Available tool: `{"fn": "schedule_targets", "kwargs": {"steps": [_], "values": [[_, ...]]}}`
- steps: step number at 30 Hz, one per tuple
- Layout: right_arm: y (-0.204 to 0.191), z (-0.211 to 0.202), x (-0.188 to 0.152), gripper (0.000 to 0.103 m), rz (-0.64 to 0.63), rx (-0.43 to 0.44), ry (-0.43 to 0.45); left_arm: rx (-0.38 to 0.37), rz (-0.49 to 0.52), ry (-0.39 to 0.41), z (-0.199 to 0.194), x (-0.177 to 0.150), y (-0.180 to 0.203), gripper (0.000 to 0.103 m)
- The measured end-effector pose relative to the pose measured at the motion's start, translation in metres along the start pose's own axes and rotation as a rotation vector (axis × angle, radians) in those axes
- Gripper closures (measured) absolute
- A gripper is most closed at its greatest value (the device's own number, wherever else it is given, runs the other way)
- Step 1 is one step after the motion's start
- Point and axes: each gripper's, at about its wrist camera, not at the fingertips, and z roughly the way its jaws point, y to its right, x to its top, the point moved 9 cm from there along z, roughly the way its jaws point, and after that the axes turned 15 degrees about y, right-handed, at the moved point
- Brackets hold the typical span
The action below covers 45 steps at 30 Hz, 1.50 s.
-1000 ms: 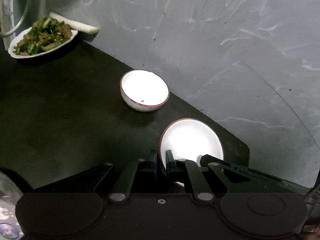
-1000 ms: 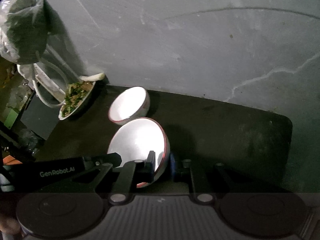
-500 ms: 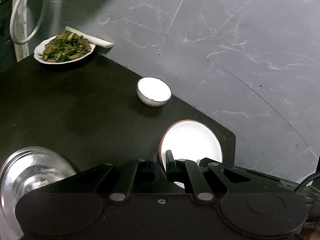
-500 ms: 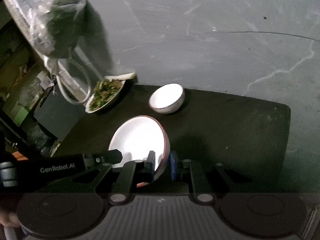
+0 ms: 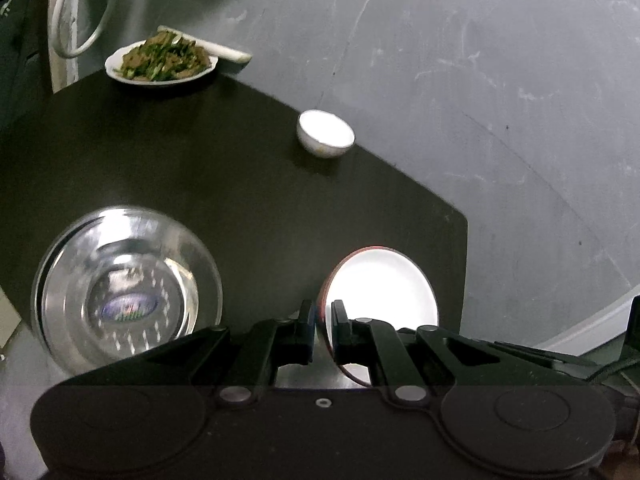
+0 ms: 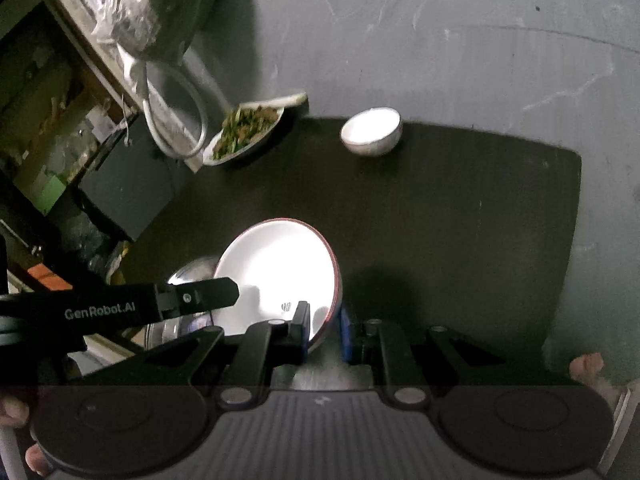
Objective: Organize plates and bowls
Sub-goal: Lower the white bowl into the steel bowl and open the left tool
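Left wrist view: the left hand-held gripper was seen closed on the near rim of a red-rimmed white bowl, which the right hand-held gripper was likewise seen clamping on its opposite edge, so the bowl was held between the two, lifted clear of the black table. Compared with a second earlier, the small white bowl and the plate of green vegetables were left far ahead of the fingers and looked much smaller, while a steel basin, absent before, was brought into view just left of the left fingers. From this it was judged that the held bowl was being carried back toward the basin, perhaps to be set inside it, with the small bowl not yet collected. "GenRobot.AI" was read in white on the left gripper's arm in the right wrist view. A printed label lay at the basin's bottom, but it was too blurred to be read.
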Motion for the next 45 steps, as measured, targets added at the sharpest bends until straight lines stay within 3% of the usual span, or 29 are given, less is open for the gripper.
{"fn": "schedule_targets", "kwargs": {"steps": [12,27,45], "values": [[-0.001,-0.014,-0.043,0.085,-0.019,-0.025,-0.092,0.015,0.024,-0.046,-0.005,-0.027,-0.002,0.095],[0.001,0.001,-0.054,0.085,-0.04,-0.023,-0.17,0.066,0.003,-0.093,0.008,-0.041,-0.016,0.095],[-0.005,0.007,-0.053,0.085,-0.133,-0.01,-0.193,0.083,-0.019,-0.121,0.015,-0.05,-0.021,0.095]]}}
